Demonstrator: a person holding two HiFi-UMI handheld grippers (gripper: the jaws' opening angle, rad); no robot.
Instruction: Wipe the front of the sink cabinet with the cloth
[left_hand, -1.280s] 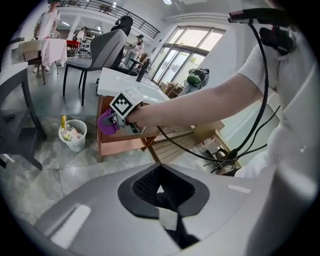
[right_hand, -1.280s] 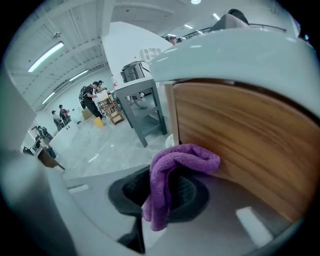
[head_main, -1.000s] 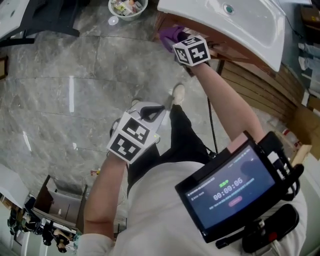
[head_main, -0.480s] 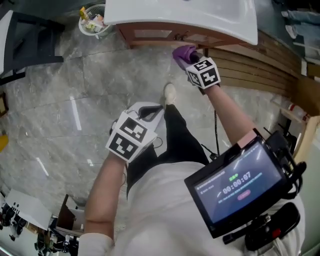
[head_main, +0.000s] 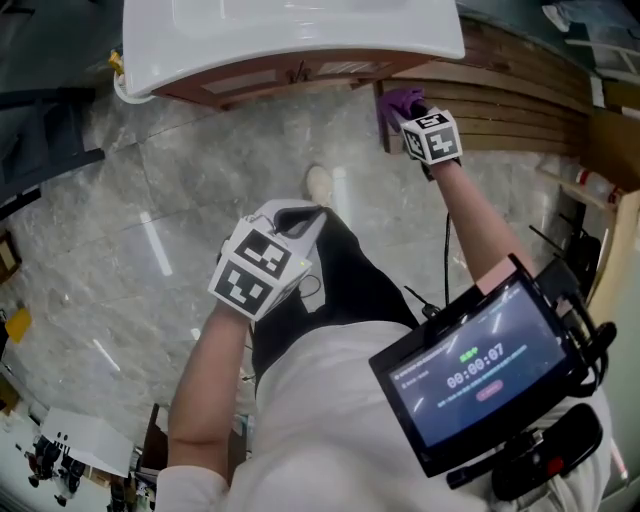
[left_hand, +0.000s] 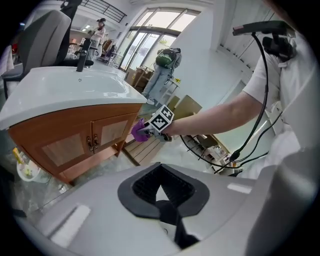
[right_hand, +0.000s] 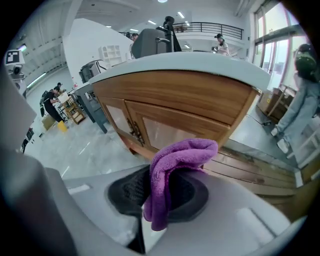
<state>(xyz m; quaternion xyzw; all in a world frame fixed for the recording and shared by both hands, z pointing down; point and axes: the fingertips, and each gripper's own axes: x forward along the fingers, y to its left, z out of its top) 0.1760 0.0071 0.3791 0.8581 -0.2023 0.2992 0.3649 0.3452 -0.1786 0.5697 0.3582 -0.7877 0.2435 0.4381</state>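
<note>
The wooden sink cabinet (head_main: 300, 78) stands under a white basin (head_main: 290, 35); its two doors (right_hand: 150, 125) face the right gripper view. My right gripper (head_main: 432, 135) is shut on a purple cloth (head_main: 400, 100) and holds it at the cabinet's right front corner. Whether the cloth touches the wood cannot be told. In the right gripper view the cloth (right_hand: 180, 160) folds up out of the jaws of the right gripper (right_hand: 160, 200). My left gripper (head_main: 265, 260) hangs shut and empty over my thigh, well back from the cabinet. From there I see the cabinet (left_hand: 75, 140) and the cloth (left_hand: 138, 131).
Wooden slats (head_main: 520, 90) run along the floor right of the cabinet. A bowl of small items (left_hand: 27, 170) sits on the floor at the cabinet's left end. My shoe (head_main: 318, 185) is on the marble floor before it. A screen (head_main: 470, 370) hangs at my chest.
The right gripper has carried the cloth along the cabinet front to its right end, and my view has turned with it. The left gripper has stayed by my thigh.
</note>
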